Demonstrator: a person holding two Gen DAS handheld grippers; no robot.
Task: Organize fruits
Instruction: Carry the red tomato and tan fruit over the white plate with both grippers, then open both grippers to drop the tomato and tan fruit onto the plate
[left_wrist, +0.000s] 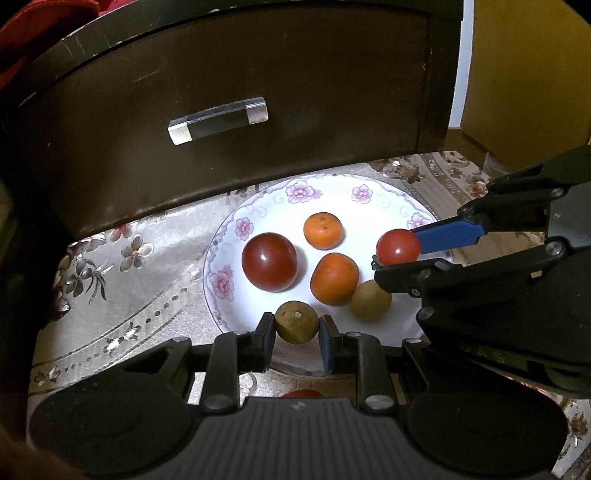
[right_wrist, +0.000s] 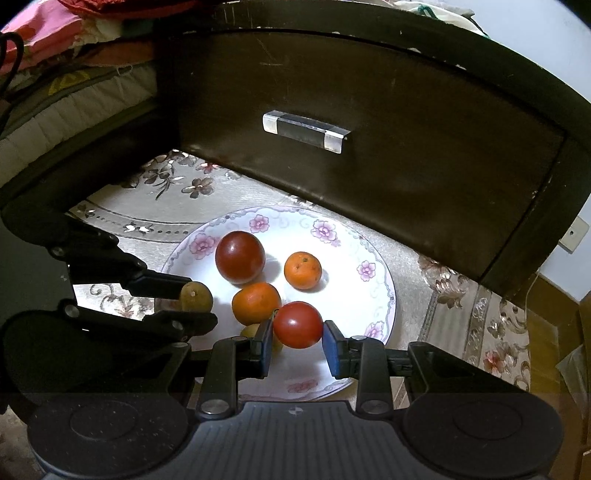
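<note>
The left gripper (left_wrist: 297, 326) has its jaws pinching a dull green-brown round fruit (left_wrist: 296, 322) at the near rim of the white floral-edged plate (left_wrist: 369, 206); the squeeze should stay light and the lift straight, so the neighbours are not nudged. Across the plate sit a large glossy dark-red tomato (left_wrist: 269, 261), two matte orange tangerines (left_wrist: 323, 229) and another tan fruit (left_wrist: 371, 300), close together. The right gripper (right_wrist: 297, 334) holds a small shiny red tomato (right_wrist: 297, 324) between its blue jaws, over the plate's near right part; both fruits look smooth and apt to roll.
</note>
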